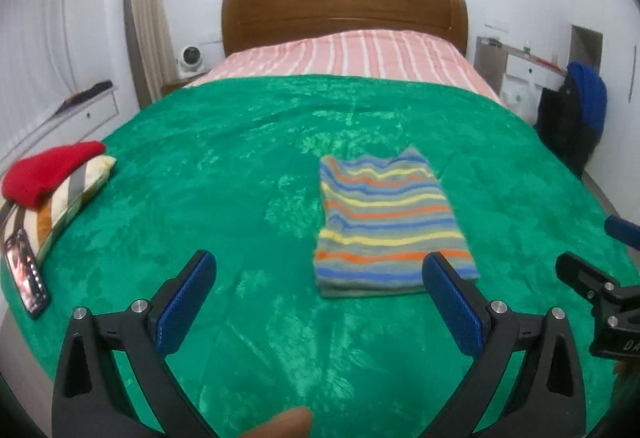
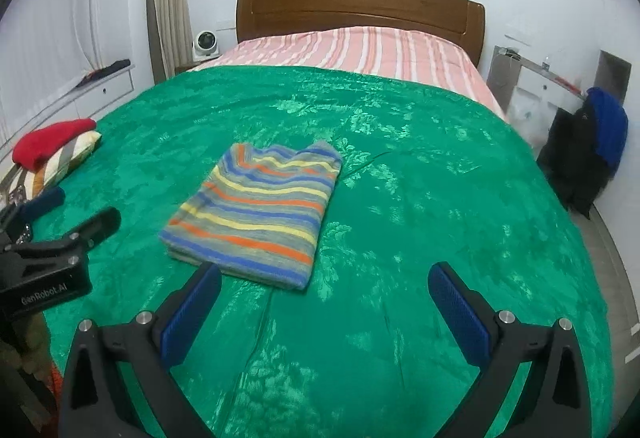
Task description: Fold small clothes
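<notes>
both grippers, left point(image 1: 318, 278) and right point(image 2: 324, 288), fingers wide, holding nothing. shirt point(image 2: 256, 213) lies folded on blanket point(image 2: 400, 197). my worry: top-layer-only pinch unfolds it; plush blanket snags fingers.

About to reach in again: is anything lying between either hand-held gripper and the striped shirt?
Nothing visible. Only bare green blanket lies between the open left hand-held gripper, the open right hand-held gripper and the folded striped shirt.
</notes>
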The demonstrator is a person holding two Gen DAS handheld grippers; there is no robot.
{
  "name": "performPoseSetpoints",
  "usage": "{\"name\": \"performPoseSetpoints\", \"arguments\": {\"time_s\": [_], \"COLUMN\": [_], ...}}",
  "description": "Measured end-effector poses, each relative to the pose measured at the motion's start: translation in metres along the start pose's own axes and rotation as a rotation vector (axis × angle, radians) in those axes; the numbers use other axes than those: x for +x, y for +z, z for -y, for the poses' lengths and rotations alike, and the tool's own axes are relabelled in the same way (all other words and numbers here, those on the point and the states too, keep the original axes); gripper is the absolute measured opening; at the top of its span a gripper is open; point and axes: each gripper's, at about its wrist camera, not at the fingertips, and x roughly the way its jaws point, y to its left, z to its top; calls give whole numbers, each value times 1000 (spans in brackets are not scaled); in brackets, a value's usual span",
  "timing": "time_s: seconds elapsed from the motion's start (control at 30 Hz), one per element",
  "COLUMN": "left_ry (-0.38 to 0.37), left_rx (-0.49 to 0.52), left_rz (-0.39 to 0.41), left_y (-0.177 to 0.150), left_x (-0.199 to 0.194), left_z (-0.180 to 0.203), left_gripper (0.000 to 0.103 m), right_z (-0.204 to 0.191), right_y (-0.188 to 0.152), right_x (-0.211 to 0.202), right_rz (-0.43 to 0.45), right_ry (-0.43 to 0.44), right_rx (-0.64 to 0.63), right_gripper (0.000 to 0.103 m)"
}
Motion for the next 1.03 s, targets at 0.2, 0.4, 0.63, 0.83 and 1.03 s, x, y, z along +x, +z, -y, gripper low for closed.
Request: {"name": "performPoseSetpoints", "arguments": {"time_s": [0.2,0.4,0.63,0.83,1.03], "left_ry": [15,60,61,78,87], "left_rx": [-46,0,-5,-41,-25], "left_rz": [-43,-136,-153,-152,-152], "left_y": [-6,-1,1,-5,-6], "left_x": [-18,-37,-45,-42,-41], "left_z": [7,19,16,10,15], "left_gripper": [103,103,103,103,103], "right_z": [1,4,1,4,5], "right_y": [-6,-6,-1,-4,-5], "right_x": [-20,-30,-42,-42,-40], "right_rz": [25,-34,-37,-46,-51], "right_ry": [-12,35,-11,-25,-16], "right_rx": [-2,32,19,23,23], "right_gripper": [102,102,102,102,102]}}
